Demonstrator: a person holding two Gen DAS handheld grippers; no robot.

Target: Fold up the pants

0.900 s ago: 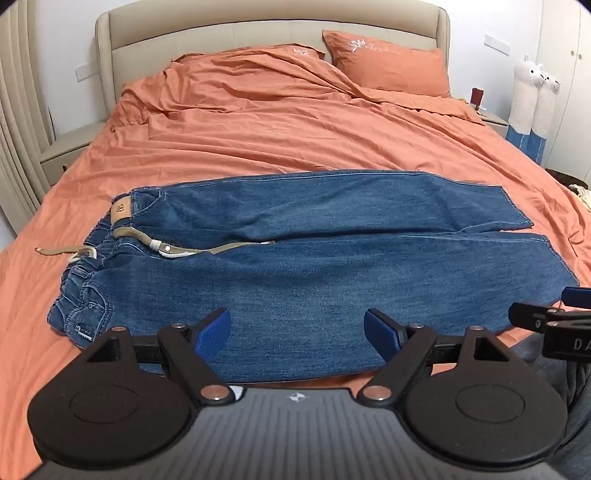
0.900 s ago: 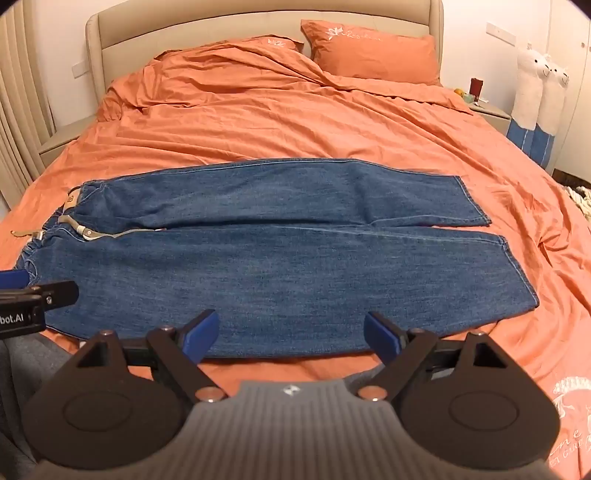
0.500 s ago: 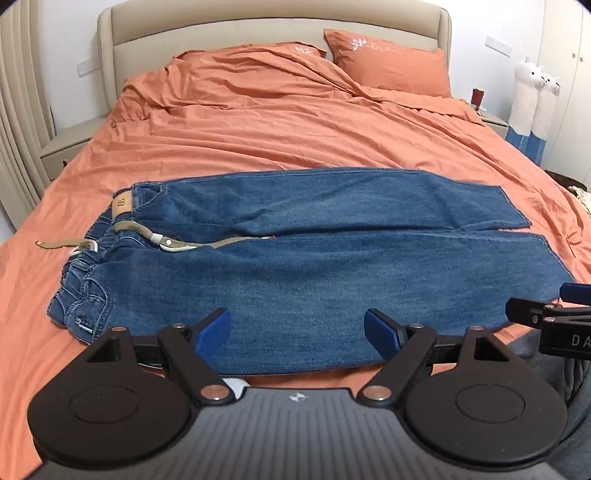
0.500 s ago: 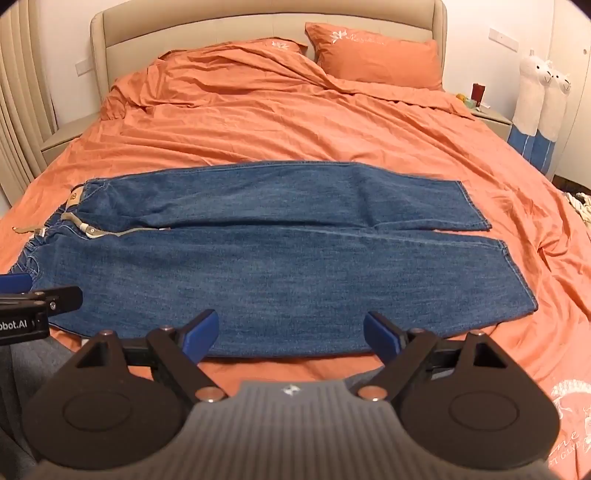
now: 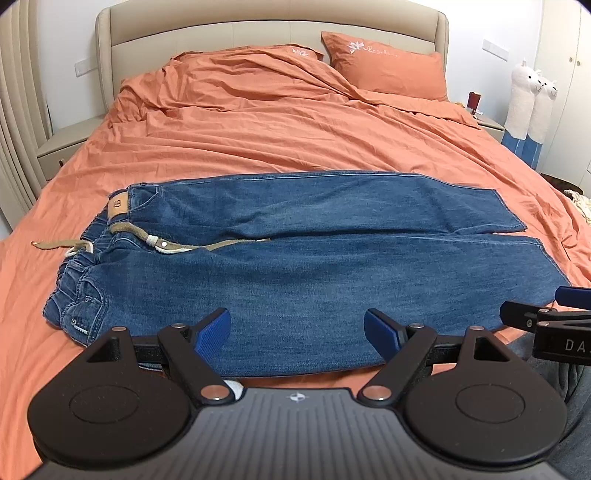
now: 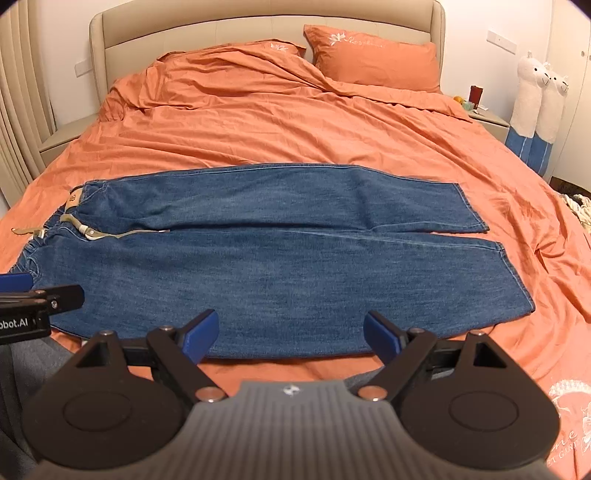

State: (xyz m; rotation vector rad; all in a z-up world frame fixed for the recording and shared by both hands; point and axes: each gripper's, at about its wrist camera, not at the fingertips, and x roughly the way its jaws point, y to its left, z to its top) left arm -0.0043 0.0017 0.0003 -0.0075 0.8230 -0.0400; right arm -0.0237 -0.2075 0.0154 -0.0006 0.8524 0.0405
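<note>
Two grippers, left gripper [image 5: 297, 330] and right gripper [image 6: 290, 332], both spread wide, holding nothing, hanging over the near edge of the jeans [image 5: 295, 266]; little changed since earlier; jeans flat on orange bedding [image 5: 258, 125], waistband left, beige headboard [image 5: 266, 26] behind

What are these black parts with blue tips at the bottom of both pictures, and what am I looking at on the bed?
They are hand-held grippers, one in each of a person's hands, each carrying its own camera that looks forward along its two fingers. One picture comes from the left gripper, the other from the right gripper. Both stand open and hold nothing. On the orange bed a pair of blue jeans lies flat, waistband to the left, the legs side by side. A tan belt is threaded at the waist. Nothing is folded yet.
</note>
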